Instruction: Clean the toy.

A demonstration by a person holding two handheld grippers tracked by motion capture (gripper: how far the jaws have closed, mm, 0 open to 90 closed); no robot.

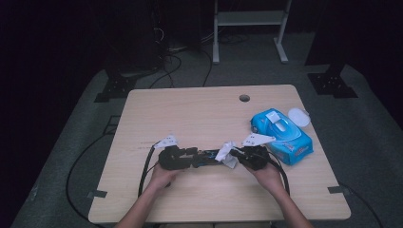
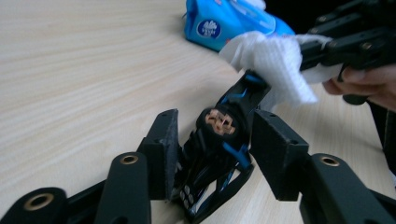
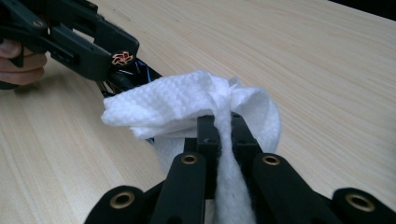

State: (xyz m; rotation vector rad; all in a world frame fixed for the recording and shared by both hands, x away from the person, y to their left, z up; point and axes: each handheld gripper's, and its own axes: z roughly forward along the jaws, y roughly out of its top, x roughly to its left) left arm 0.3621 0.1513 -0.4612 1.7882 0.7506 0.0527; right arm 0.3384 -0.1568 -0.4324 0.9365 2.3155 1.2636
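Object: black-and-blue glasses [image 2: 219, 154], folded | I clamp them in my left gripper [image 2: 215, 154] | right gripper [image 3: 219, 135] pinches white wipe [image 3: 187, 107] against their far end.

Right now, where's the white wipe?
In the high view the white wipe is near the table's front centre, pinched in the right gripper and pressed against the black-and-blue object held by the left gripper.
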